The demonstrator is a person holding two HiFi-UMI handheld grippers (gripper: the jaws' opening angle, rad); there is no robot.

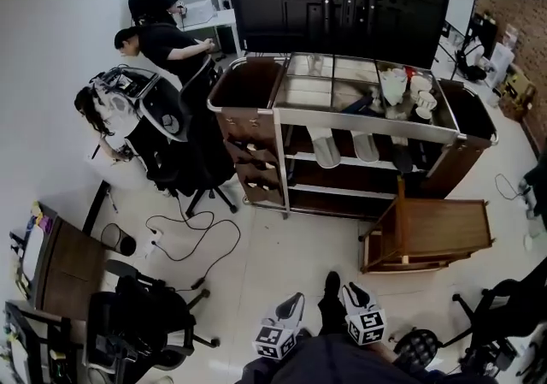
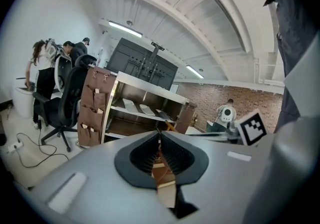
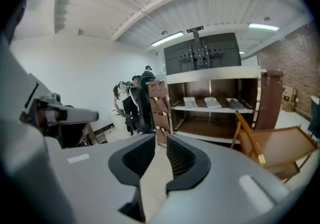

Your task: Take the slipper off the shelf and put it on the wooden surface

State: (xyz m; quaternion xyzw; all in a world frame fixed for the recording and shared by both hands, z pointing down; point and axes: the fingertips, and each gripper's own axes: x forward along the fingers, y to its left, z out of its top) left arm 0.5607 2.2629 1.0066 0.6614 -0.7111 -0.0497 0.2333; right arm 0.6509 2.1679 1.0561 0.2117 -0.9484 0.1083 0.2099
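Step in hand: approach, nothing grasped yet. In the head view the person stands well back from the shelf cart, both grippers low at the bottom edge and well apart from it.

Left gripper: its own view shows the jaw tips meeting, nothing between them, only floor and wood showing through the slit lower down. Right gripper: its view shows the jaws a narrow gap apart, bare floor in the gap, so it is empty too.

Slippers sit on the cart's middle shelf, side by side: pale slipper, second pale slipper, dark slipper. The right gripper view shows all three in a row. Which one the task means I cannot tell. None is touched.

Wooden surface stands low on the floor, just in front of the cart's right end, between the person and the shelf, with a bare top.

People and an office chair are off to the left — not involved.

Next move, as I judge it: step up to the cart, open one gripper wider, reach under the top deck and close on a slipper from its near end. The right gripper looks better placed, since the wooden surface is on that side — watch the shelf rail and the upright on the way out.
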